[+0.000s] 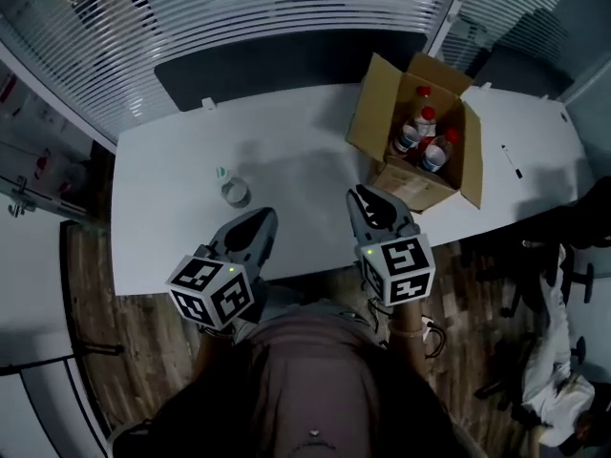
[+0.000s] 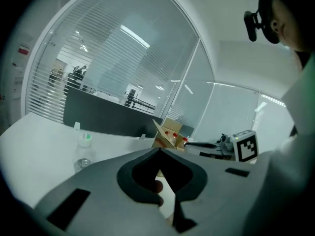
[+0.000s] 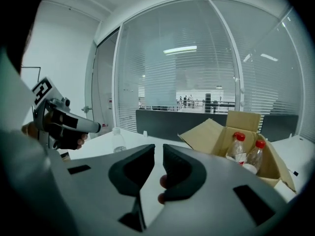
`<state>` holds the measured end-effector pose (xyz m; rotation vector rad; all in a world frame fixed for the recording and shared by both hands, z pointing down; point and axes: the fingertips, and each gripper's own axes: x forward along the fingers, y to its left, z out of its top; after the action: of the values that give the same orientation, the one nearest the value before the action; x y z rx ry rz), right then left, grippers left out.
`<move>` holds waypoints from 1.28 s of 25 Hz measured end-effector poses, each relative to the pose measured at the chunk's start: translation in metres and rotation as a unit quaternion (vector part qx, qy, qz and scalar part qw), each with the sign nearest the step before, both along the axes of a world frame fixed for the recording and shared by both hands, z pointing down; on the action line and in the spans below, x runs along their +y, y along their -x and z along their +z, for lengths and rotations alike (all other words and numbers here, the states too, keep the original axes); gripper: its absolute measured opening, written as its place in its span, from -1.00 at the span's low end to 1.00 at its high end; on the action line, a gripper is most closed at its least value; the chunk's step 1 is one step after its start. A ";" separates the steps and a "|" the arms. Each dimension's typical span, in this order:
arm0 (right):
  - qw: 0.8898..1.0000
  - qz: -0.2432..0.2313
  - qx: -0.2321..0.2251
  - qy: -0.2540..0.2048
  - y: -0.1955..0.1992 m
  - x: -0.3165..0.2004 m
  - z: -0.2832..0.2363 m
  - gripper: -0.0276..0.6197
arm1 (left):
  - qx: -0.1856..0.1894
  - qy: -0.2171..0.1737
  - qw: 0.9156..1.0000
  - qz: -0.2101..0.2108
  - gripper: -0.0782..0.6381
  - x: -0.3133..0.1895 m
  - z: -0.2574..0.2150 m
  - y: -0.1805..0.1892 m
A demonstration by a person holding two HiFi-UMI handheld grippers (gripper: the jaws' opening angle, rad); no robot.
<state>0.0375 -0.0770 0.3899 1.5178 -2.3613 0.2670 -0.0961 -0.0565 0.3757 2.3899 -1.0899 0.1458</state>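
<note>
**Both grippers empty at the near edge, bottle and box ahead**

I have both grippers low over the near edge of the table (image 1: 305, 156). The left gripper (image 1: 260, 219) is clenched. In its own view the jaw tips meet, and nothing sits between them. The right gripper (image 1: 366, 195) is released by a crack. Its view shows a narrow slit between the jaws, with nothing in it.

The loose bottle (image 1: 235, 192) stands upright just ahead of the left gripper and a little to its left, near but apart. It is well in from every table edge, with white top showing all round it.

The box (image 1: 409, 185) sits just ahead and to the right of the right gripper, very close to its tips. I cannot tell whether they touch. Its near corner reaches the table's front edge, and its flaps stand open and spread outward. The boxed bottles (image 1: 425, 134) stand upright inside it.

The widest gap on the table lies between the loose bottle and the box, and it runs back to the dark panel (image 1: 286, 65) along the far edge. A pen (image 1: 513, 160) lies beyond the box, toward the right end. On the left the table ends above the wood floor (image 1: 95, 284).
</note>
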 end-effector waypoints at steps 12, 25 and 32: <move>0.994 0.104 -0.033 -0.009 -0.017 -0.012 -0.001 -0.70 | 0.002 0.010 0.994 0.111 -0.76 -0.025 0.009 -0.021; 0.980 0.193 -0.033 -0.044 -0.079 -0.004 -0.020 -0.70 | 0.004 0.014 0.991 0.137 -0.76 -0.035 0.012 -0.051; 0.980 0.193 -0.015 -0.044 -0.136 -0.006 -0.031 -0.70 | 0.006 0.015 0.991 0.130 -0.76 -0.035 0.008 -0.103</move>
<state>0.1731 -0.0831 0.3589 2.0230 -2.1082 0.2786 0.0074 -0.0919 0.3838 2.4931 -0.7616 0.2341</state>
